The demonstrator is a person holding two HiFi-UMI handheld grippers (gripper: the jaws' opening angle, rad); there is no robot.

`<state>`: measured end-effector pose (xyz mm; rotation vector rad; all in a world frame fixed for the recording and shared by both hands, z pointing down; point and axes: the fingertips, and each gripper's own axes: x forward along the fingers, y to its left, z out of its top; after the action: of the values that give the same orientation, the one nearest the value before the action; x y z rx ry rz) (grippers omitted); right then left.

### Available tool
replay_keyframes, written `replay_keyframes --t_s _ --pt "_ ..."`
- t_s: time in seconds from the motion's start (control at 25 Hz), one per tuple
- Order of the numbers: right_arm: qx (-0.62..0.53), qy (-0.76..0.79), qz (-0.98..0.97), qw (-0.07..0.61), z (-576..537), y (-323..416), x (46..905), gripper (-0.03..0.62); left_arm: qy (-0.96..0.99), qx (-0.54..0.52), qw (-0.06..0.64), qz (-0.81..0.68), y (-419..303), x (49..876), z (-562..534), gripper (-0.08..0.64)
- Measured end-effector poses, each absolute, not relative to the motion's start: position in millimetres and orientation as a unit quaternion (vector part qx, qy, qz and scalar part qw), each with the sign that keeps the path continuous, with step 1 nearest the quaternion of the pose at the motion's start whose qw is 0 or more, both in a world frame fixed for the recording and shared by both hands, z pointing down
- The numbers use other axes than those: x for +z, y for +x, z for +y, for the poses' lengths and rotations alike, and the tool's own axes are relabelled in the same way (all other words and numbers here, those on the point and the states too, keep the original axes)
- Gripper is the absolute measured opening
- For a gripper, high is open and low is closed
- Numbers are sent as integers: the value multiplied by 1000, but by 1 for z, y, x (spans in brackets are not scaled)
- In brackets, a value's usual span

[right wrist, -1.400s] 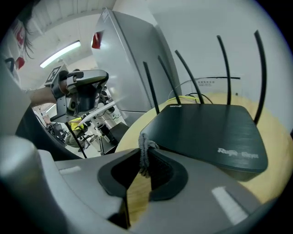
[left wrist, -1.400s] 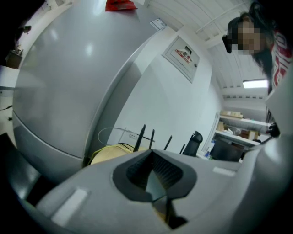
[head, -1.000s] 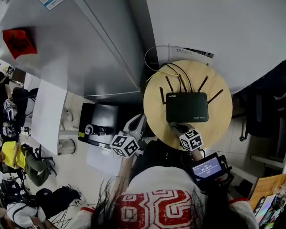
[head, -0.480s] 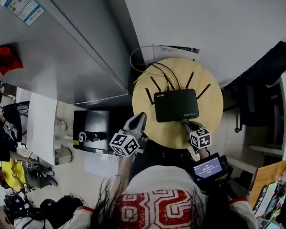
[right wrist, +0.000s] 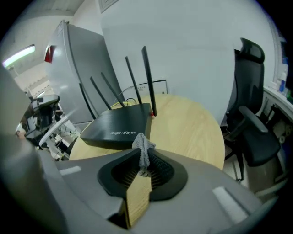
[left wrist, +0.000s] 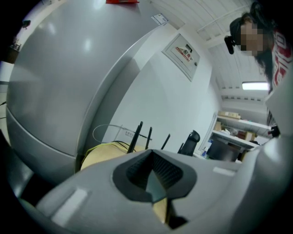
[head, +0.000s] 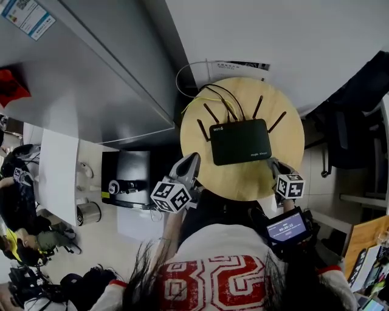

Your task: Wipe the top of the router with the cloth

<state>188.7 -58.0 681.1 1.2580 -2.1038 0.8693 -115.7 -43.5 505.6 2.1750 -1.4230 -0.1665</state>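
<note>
Black flat router (head: 240,141) | right gripper (head: 273,164) withdrawn to 4 o'clock, jaws pinching grey cloth (right wrist: 143,148) | left gripper (head: 188,163) jaws together | wipe likely done

Black router (head: 240,141) lies on round wooden table (head: 240,182), right gripper (head: 274,163) just beside it

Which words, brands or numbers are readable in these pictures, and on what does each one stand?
"Ruijie | Reyee": front edge of the router.
"82": large red numerals on the person's shirt, partly covered by hair.
Too small or blurred to read: the digits on the small display, the wall sign, the sticker on the grey cabinet, the print on the router's top.
</note>
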Motion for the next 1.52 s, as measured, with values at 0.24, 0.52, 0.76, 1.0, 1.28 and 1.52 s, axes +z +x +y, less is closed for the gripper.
replay_keyframes --t_s 0.24,0.52,0.76,1.0,1.28,1.52 --pt "350 443 -798 214 -46 138 659 44 798 -66 267 -537 -134 509 -44 -5" --pt "328 357 -854 189 -54 40 625 43 797 -70 267 -537 -154 511 -44 -5" --pt "303 313 -874 215 -67 -25 624 44 790 -76 264 -547 -182 511 -40 -5" --pt "293 308 -873 240 -85 -64 627 43 779 -81 256 -567 -214 507 -32 -5" --pt "270 308 -867 284 -113 -84 640 43 764 -86 254 -586 -236 506 -30 -5" --pt "263 309 -859 311 -109 -79 651 43 747 -86 261 -605 -253 517 -23 -5"
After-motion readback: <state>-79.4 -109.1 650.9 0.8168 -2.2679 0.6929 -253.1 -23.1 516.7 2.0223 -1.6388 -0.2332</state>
